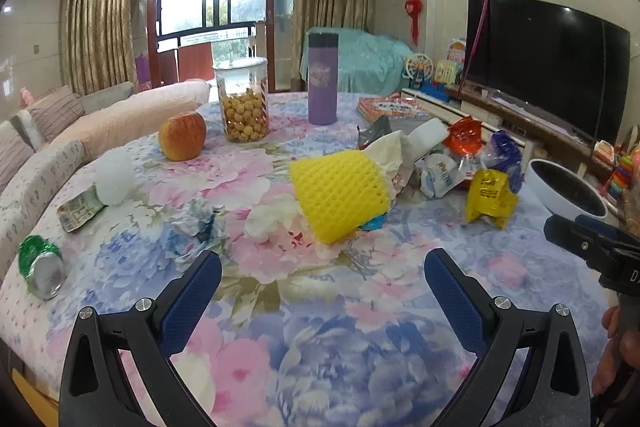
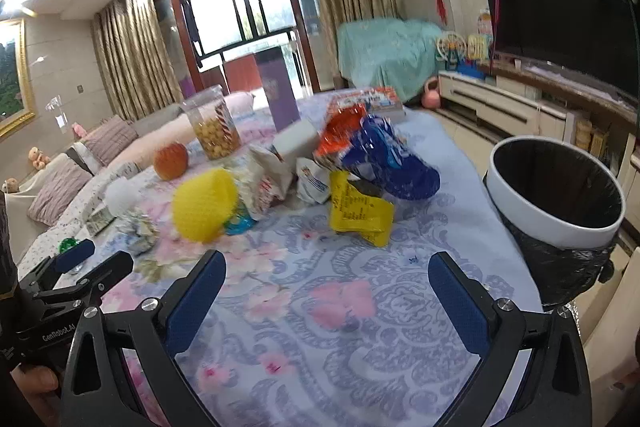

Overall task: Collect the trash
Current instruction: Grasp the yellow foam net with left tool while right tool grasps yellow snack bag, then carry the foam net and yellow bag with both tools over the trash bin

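Trash lies on a floral tablecloth point(image 1: 320, 327): a yellow foam net point(image 1: 340, 197) point(image 2: 206, 205), a yellow wrapper point(image 1: 490, 201) point(image 2: 360, 211), a blue bag point(image 2: 388, 159), an orange wrapper point(image 1: 464, 135), white wrappers point(image 1: 438, 175), a crumpled wrapper point(image 1: 192, 227), a crushed green can point(image 1: 42, 267) and a green carton point(image 1: 78, 211). A white bin with a black liner point(image 2: 556, 199) point(image 1: 564, 191) stands at the table's right edge. My left gripper point(image 1: 322, 279) is open and empty, short of the foam net. My right gripper point(image 2: 326, 285) is open and empty, short of the yellow wrapper.
An apple point(image 1: 182, 135), a jar of snacks point(image 1: 244, 99), a purple flask point(image 1: 322, 79), a white ball point(image 1: 116, 177) and a flat box point(image 1: 390, 107) also sit on the table. A sofa point(image 1: 52, 131) lies left, a TV point(image 1: 548, 63) right.
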Tool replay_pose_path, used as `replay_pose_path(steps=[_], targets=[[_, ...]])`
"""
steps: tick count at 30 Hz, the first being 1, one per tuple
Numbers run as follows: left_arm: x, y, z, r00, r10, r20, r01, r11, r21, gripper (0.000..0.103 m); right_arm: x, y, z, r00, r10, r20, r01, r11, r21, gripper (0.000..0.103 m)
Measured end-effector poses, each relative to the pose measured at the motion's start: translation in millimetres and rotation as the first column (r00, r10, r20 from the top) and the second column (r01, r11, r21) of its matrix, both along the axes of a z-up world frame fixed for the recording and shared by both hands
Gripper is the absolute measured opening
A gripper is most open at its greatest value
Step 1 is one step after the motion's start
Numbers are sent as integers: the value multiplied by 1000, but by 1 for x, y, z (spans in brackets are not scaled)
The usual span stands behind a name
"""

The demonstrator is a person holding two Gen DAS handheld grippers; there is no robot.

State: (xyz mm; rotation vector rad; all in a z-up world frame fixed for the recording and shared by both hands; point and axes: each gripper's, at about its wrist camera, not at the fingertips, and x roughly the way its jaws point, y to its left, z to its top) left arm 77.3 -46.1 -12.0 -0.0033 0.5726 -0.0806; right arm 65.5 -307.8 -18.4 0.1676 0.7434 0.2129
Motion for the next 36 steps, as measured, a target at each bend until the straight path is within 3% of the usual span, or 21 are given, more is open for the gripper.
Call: replay_pose_path(steps=[12,15,18,20,21,23,24,26,28,36], targets=[[92,-6,-13,995,-23,-97,19,999,-41,102,66,-16,-30,991,-14,-131,19,999,41,100],[109,-4,-18,992,-33,-121,26,998,-60,101,80,-18,-39,987,-7,-162,16,999,51,91],[119,-3,-22,987,-60,-147,48,995,-86,85,88,-22,-46,982,-3,-190,17,997,71,73],[123,-3,-25,984,-76,-160,62,994,-86,66,90,-23,-48,980,3,-199,13,997,79,64],[125,-4,-26,983,-84,-165,70,994,-87,62,90,-23,-49,980,6,-201,10,997,79,58],[126,-4,-27,981,-94,-168,80,993,-89,49,90,-24,-50,979,14,-203,4,996,86,54],[126,-4,-27,980,-99,-171,84,992,-91,35,89,-24,-50,979,18,-201,0,996,89,53],[124,-4,-27,979,-107,-171,92,991,-93,22,87,-22,-50,978,42,-203,-22,995,99,49],[118,-4,-25,981,-111,-160,98,992,-85,18,83,-22,-49,978,62,-202,-39,992,117,41],[71,-6,-12,986,-123,-108,115,990,-79,14,51,-16,-32,978,124,-166,-96,981,166,41]])
